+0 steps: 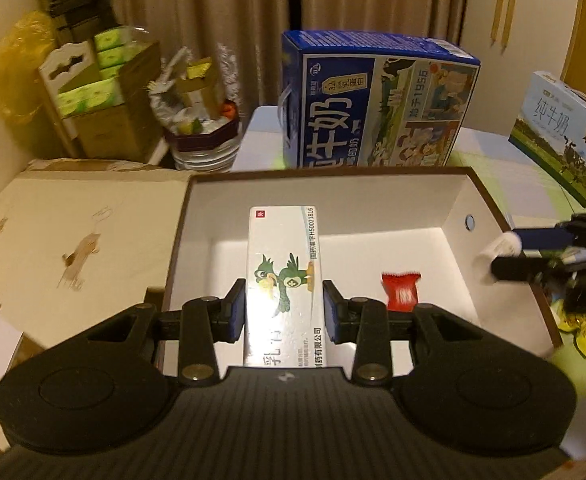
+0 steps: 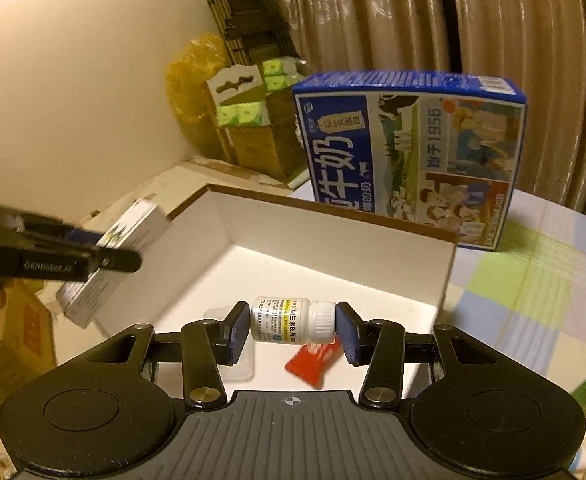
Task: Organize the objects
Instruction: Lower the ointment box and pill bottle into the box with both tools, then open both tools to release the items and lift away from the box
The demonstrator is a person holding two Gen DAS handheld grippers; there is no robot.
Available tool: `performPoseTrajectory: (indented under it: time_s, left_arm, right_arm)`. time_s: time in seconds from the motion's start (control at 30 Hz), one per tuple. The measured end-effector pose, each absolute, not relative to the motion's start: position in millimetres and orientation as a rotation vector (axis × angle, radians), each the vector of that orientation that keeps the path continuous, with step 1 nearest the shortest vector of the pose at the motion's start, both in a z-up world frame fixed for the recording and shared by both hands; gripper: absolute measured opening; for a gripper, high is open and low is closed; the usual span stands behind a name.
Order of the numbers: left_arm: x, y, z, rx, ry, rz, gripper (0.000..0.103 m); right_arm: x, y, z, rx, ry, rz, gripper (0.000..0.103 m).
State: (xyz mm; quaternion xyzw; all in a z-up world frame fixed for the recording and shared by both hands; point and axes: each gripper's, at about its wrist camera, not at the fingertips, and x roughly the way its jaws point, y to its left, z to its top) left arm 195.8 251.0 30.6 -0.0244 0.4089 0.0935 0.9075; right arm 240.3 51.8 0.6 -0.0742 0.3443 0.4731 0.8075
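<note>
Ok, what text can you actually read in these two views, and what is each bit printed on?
"国药准字H50021816": medicine box held in the left tongs.
"药有限公司": same box, near end.
"牛奶" and "1956": blue milk carton.
"纯牛奶": pale blue carton.
"GenRobot.AI": side of the left tongs, right wrist view.
Pill bottle in the right tongs: label too small to read.
Red candy wrapper: print blurred.

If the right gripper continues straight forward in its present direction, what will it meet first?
Probably the far white inner wall of the open box; the right gripper, shut on the pill bottle, seems above the red packet. Depth is unclear.
</note>
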Motion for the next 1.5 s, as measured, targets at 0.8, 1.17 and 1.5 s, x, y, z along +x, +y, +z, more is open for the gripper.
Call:
performPoseTrajectory:
  time_s: [0.8, 1.17, 1.5]
  left_arm:
    - [333.1, 296.0, -73.4, 0.015, 1.098, 0.129, 0.033]
    - [338.2, 302.2, -76.4, -0.001, 1.096, 0.121, 0.041]
    - [314.9, 299.4, -49.6, -0.058, 1.038, 0.121, 0.078]
  right_arm:
    - [306.4, 138.6, -58.6, -0.209, 0.905, 0.906, 0.044]
    - [313.3, 150.1, -69.8, -0.230, 0.949, 0.901, 0.044]
    - [306.8, 143.8, -56.9, -0.201, 0.876, 0.931, 0.053]
